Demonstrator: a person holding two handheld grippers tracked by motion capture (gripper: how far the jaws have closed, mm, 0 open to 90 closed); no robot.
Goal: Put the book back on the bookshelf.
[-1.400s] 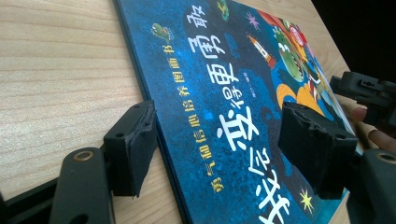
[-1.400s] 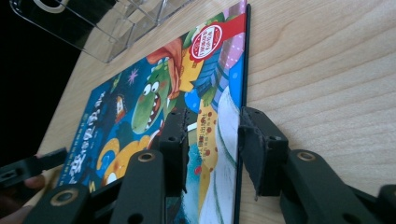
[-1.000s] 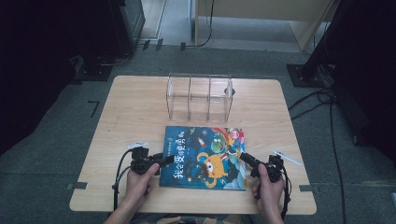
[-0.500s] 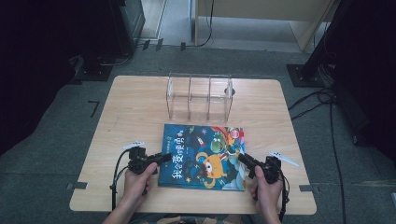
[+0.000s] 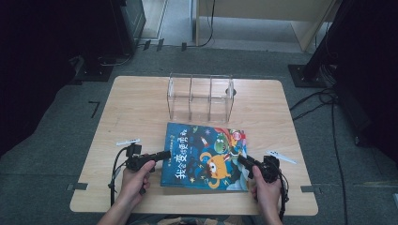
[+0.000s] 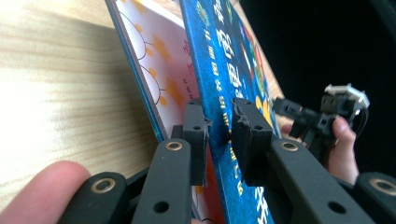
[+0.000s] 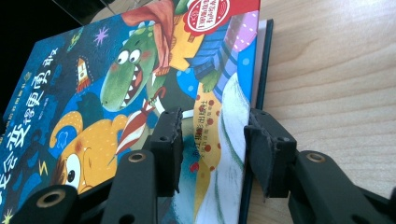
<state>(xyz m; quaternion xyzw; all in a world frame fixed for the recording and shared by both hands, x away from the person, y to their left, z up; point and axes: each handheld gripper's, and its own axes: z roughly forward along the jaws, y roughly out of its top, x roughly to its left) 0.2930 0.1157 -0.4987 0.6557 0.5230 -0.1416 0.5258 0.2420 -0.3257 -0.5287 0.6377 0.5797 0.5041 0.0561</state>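
Pinching only the front cover, the left gripper [image 6: 217,133], whose jaws have just been closing, could swing the picture book [image 5: 206,157] open; it lies flat near the table's [image 5: 141,103] front edge. The right gripper [image 7: 212,149] stands parted astride the opposite edge, jaws just widening. Glossy hardcover, smooth wood.

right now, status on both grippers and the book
Left gripper has just been closing, jaws pinching the front cover of the book, lifted off its pages. Right gripper jaws just opening, straddling the opposite edge, not clamped. Clear rack stands beyond, apart.
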